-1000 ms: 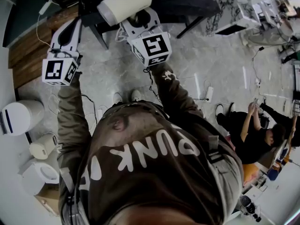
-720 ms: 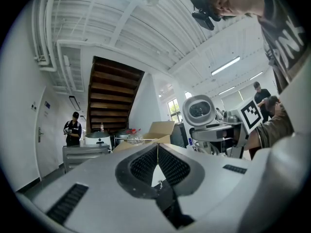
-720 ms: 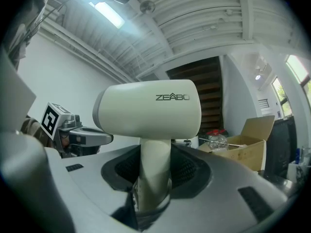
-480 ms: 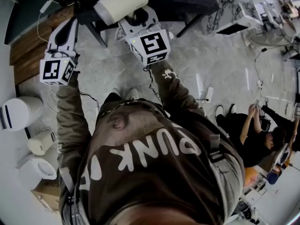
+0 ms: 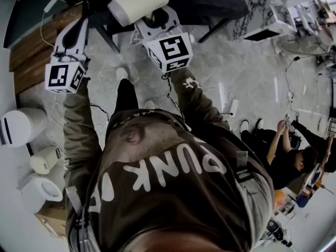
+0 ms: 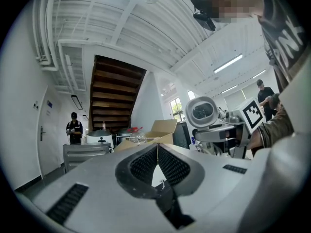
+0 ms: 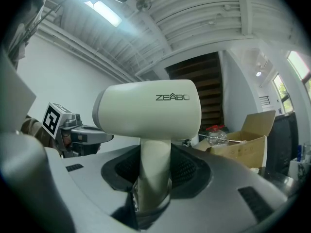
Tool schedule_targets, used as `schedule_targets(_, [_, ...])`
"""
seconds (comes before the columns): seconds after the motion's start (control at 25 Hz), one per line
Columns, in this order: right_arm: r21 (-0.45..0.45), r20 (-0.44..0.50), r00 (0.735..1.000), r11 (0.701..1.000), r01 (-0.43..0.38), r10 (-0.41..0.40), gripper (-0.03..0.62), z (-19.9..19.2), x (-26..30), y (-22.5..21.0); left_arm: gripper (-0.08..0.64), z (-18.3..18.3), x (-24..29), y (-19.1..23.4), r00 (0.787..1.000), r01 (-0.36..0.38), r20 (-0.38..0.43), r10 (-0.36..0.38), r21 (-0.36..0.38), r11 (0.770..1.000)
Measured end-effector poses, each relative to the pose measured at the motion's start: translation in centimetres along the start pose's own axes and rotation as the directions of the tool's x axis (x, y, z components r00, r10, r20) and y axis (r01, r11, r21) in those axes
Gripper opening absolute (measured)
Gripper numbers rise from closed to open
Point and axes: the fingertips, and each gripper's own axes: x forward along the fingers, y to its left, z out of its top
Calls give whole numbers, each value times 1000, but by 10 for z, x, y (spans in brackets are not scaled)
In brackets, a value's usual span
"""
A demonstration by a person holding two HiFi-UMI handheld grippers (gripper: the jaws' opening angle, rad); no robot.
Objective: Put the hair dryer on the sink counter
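Note:
A cream-white hair dryer stands upright in my right gripper, whose jaws are shut on its handle. In the right gripper view the dryer's body fills the middle and its handle runs down between the black pads. My left gripper is held out at the left, jaws shut with nothing in them; its tips meet. From the left gripper view the dryer's round end shows at the right. No sink counter is in sight.
The person stands on a grey marbled floor. White appliances and a kettle sit at the left by a wooden strip. Dark table legs are ahead. Someone sits at the right. A cardboard box and stairs lie ahead.
One leg has swung forward into view between the arms. Both grippers keep almost the same places, and the dryer stays held in the right one.

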Motion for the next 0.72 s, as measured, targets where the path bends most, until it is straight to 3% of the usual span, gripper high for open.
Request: schedule_targets(0.72, [53,-120,991,996,69,-62,155,-57,170,-64,6,-77,118,139,999,36,-15,-38,-68,997])
